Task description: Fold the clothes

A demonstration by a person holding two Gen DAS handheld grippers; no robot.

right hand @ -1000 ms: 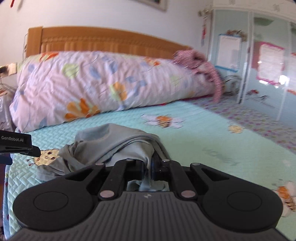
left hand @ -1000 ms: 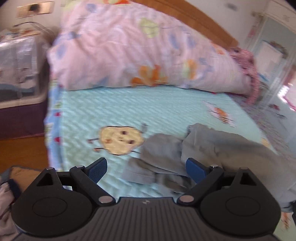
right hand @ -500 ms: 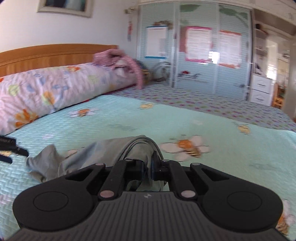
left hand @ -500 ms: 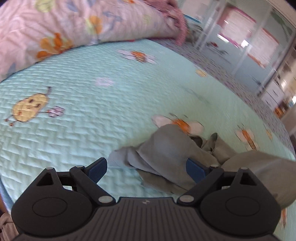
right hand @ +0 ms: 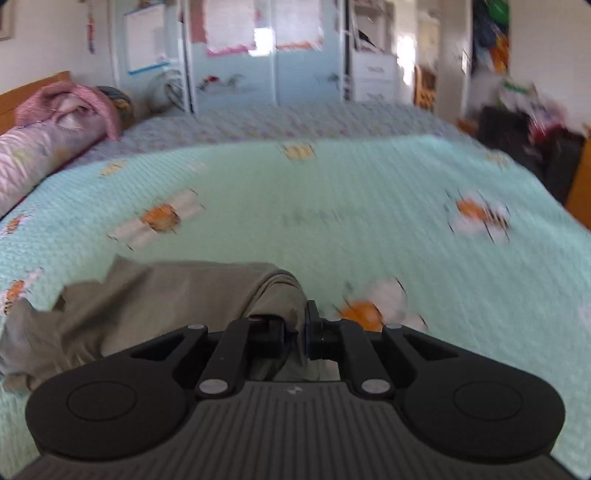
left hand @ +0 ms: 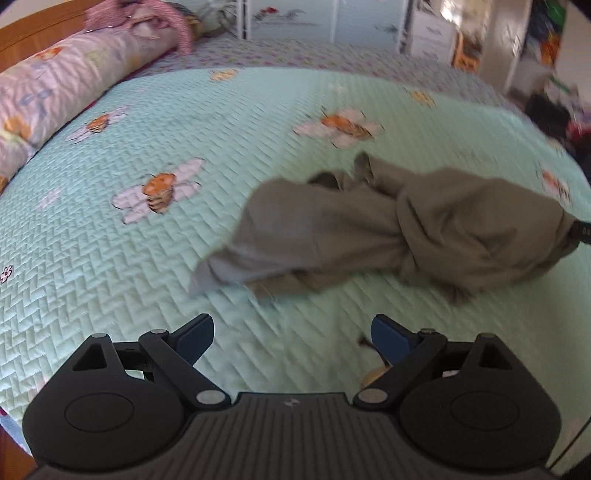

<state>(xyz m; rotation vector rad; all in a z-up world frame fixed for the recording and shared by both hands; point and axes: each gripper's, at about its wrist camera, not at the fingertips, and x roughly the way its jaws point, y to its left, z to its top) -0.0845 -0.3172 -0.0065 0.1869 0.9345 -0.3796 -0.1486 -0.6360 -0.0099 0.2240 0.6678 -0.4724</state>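
Both tongs had swung across the bed since the earlier pictures: the wooden headboard and big floral pillow that filled the views a moment before had slid off to the left, and the wardrobe doors and the far side of the room had come into sight. The right tongs [right hand: 295,334] were pinching a bunched fold of the grey garment [right hand: 155,299], their jaws having just eased slightly apart, with the cloth still wedged between them. The left tongs [left hand: 291,338] stood spread wide and empty, tilted steeply down over bare quilt, with nothing between the blue pads [left hand: 386,339].

Largest in view was the bed [left hand: 110,295], covered in a pale green quilt printed with bees and flowers. Along its left edge lay the long floral pillow [left hand: 55,88], with a pink checked cloth [left hand: 147,14] heaped at its far end. The grey garment [left hand: 388,229], which earlier had lain near the pillow end, now sat crumpled in a twisted heap farther down the quilt, ahead and to the right of the left tongs, apart from them. In the left view a dark tip of the right tongs [left hand: 581,230] showed at the garment's right end.
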